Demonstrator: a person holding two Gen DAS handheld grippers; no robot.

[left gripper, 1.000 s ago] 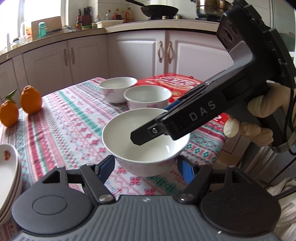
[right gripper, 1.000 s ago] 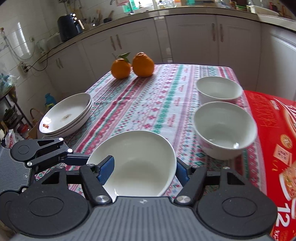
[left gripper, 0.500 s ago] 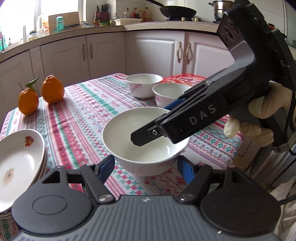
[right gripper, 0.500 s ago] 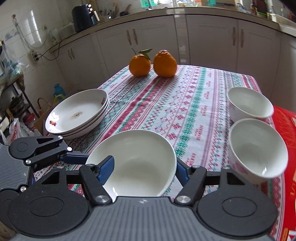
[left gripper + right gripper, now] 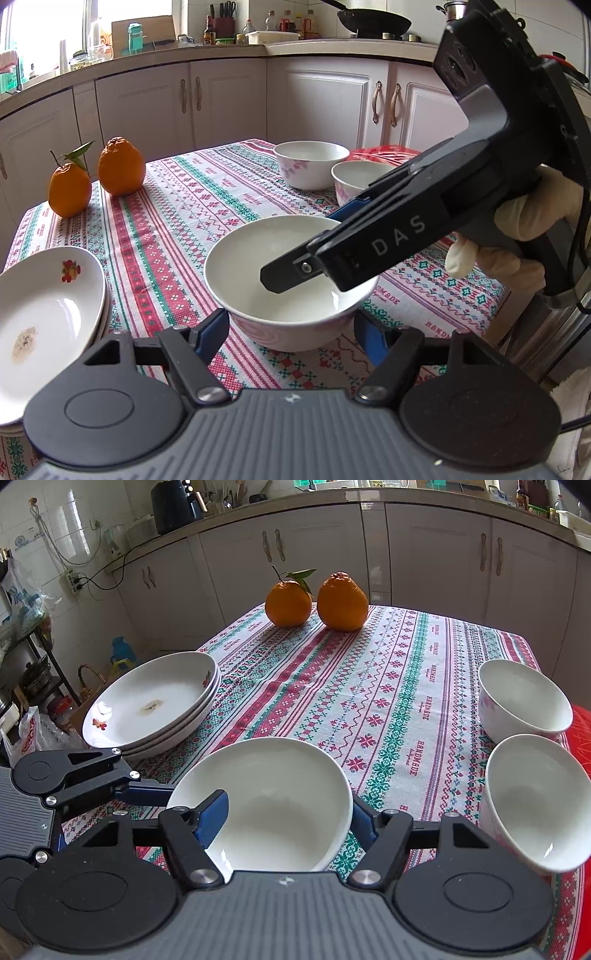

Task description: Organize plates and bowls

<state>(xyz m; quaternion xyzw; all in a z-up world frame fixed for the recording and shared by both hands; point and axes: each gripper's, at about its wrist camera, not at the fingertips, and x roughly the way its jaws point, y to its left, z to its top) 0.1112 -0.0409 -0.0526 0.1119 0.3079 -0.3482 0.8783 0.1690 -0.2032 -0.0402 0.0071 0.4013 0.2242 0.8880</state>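
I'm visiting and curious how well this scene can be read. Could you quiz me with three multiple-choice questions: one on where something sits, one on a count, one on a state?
1. Where do the two oranges sit?
A. in a bowl
B. at the table's far end
C. on the counter

2. How many bowls stand on the tablecloth unheld?
A. two
B. one
C. four

3. What is in the held bowl?
A. soup
B. rice
C. nothing

Answers: 1 B, they rest on the cloth by the far edge. 2 A, two stand at the right. 3 C, its inside shows bare white.
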